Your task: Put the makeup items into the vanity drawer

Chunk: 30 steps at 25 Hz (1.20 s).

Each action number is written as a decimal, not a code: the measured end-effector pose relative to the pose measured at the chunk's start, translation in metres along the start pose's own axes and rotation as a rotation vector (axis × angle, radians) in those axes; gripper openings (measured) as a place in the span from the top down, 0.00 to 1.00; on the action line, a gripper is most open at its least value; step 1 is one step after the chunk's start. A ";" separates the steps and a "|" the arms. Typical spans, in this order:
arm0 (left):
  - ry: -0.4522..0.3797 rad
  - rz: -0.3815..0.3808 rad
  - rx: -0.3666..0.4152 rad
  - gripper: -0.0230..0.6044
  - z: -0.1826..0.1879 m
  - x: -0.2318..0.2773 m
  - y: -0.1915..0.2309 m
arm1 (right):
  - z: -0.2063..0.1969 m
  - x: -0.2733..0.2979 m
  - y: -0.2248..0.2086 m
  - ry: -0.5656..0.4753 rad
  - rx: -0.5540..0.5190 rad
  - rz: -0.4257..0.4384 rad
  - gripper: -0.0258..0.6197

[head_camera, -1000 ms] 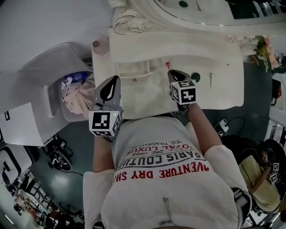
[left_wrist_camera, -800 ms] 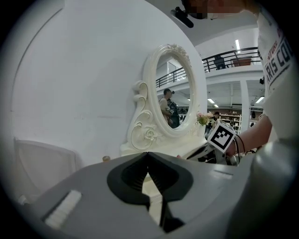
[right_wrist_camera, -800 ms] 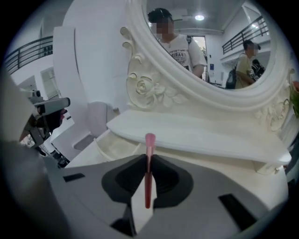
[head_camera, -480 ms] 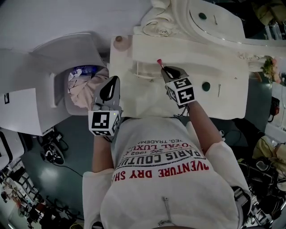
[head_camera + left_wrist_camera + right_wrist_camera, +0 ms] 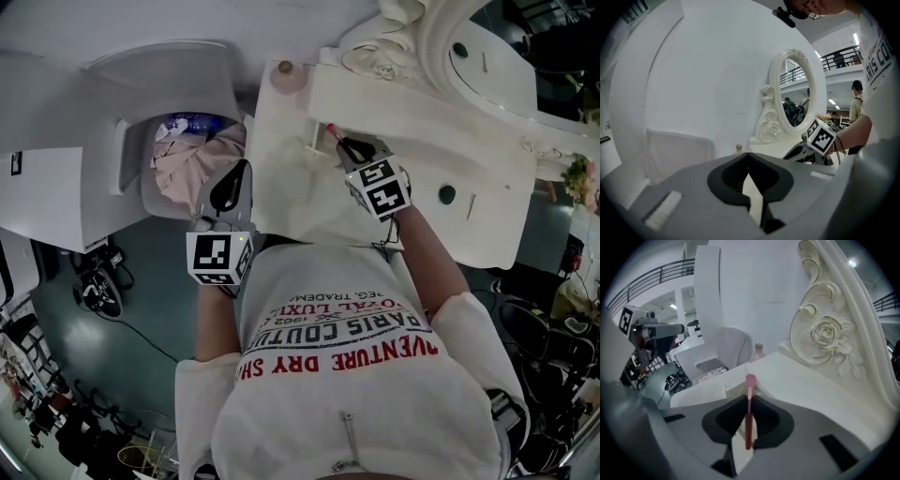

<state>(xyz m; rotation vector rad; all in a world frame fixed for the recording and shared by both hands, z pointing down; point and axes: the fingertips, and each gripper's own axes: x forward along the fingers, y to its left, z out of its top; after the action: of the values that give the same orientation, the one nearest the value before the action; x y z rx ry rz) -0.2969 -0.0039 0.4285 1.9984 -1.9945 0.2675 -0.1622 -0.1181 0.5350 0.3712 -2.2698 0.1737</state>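
Transfer step in hand: the right gripper [image 5: 343, 146], jaws narrowed onto a slim red makeup stick [image 5: 749, 414], holds it over the open vanity drawer [image 5: 308, 147], the left gripper [image 5: 749, 160] hangs closed and empty, and the next move calls for lowering, then release

The right tongs [image 5: 349, 147] are holding a red-tipped stick [image 5: 332, 130] above the desk [image 5: 279, 173], upper centre of the frame.

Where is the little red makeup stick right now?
In the right gripper view, the red makeup stick is pinched in the right gripper, out over the white vanity, with the small bottle beyond it.
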 end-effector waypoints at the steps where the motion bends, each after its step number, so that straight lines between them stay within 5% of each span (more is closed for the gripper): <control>1: 0.000 0.004 -0.003 0.95 -0.001 -0.002 0.001 | 0.000 0.002 0.000 0.003 0.004 -0.002 0.88; 4: 0.003 0.013 -0.010 0.95 -0.003 -0.006 0.003 | 0.002 0.002 0.001 -0.006 0.032 0.013 0.88; 7: 0.004 0.012 -0.010 0.95 -0.004 -0.007 0.003 | 0.006 -0.003 0.000 -0.043 0.076 0.018 0.77; 14: -0.005 -0.069 0.007 0.95 0.002 0.013 -0.019 | -0.013 -0.031 -0.020 -0.060 0.137 -0.069 0.76; 30: 0.043 -0.381 0.109 0.95 0.015 0.101 -0.173 | -0.187 -0.150 -0.120 0.028 0.468 -0.385 0.73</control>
<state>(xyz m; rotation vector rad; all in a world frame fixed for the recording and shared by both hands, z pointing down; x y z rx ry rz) -0.1239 -0.1062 0.4350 2.3647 -1.5598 0.3317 0.1027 -0.1553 0.5468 1.0315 -2.0678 0.5066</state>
